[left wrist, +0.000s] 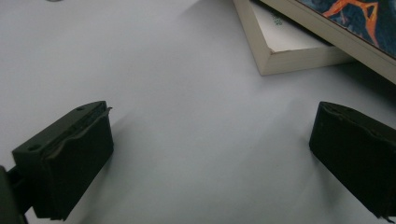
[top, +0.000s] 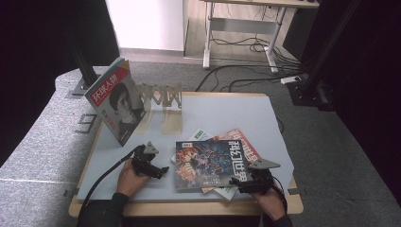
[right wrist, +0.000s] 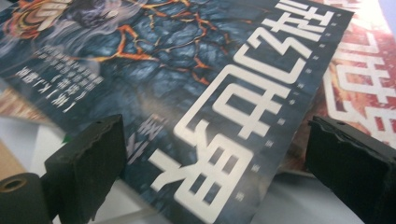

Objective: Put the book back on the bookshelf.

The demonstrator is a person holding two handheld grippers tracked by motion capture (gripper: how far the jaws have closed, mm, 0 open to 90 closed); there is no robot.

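A dark blue magazine (top: 210,163) with orange art and large white characters tops a loose pile of magazines at the table's front middle. Under it lie a red magazine (top: 243,142) and a white-edged one (top: 201,135). My right gripper (top: 242,182) is open at the pile's front right corner; in the right gripper view its jaws stand wide on either side of the blue magazine's (right wrist: 187,84) corner, with the red magazine (right wrist: 359,84) beyond. My left gripper (top: 161,171) is open just left of the pile, over bare table, with the white magazine's (left wrist: 289,46) edge ahead.
A red-topped magazine with a portrait cover (top: 116,101) stands upright at the back left, next to a wooden zigzag rack (top: 163,97). The grey table top (top: 227,113) ends in a wooden front edge (top: 189,208). Cables trail from both grippers.
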